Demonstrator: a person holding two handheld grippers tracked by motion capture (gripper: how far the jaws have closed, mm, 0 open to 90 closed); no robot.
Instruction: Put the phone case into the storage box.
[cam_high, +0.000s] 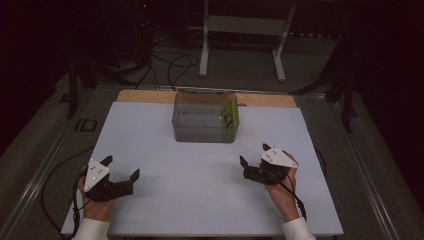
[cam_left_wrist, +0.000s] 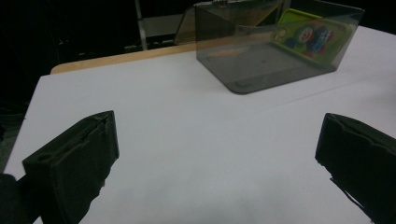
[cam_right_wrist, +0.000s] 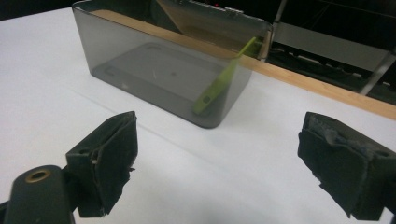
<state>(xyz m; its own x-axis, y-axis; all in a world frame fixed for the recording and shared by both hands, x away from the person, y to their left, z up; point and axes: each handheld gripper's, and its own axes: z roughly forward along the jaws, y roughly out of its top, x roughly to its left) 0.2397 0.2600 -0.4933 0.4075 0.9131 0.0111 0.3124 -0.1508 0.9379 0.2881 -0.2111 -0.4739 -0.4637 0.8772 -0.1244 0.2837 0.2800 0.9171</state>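
From above, the white counter carried a smoky see-through box toward its far middle, with a green card standing tilted against the box's right wall. The left tongs sat near the counter's front-left corner and the right tongs at the front right — both spread wide, both gripping nothing, both well apart from the box.

In the left gripper view, the 2 black jaws stood far apart over bare counter. The box lay ahead and to the right, and the card leaned inside it, its printed cartoon face turned toward the camera.

In the right gripper view, the jaws were again wide open, their pads rough and frayed. The box lay ahead and slightly left — the card seen edge-on, slanting against the near end wall.
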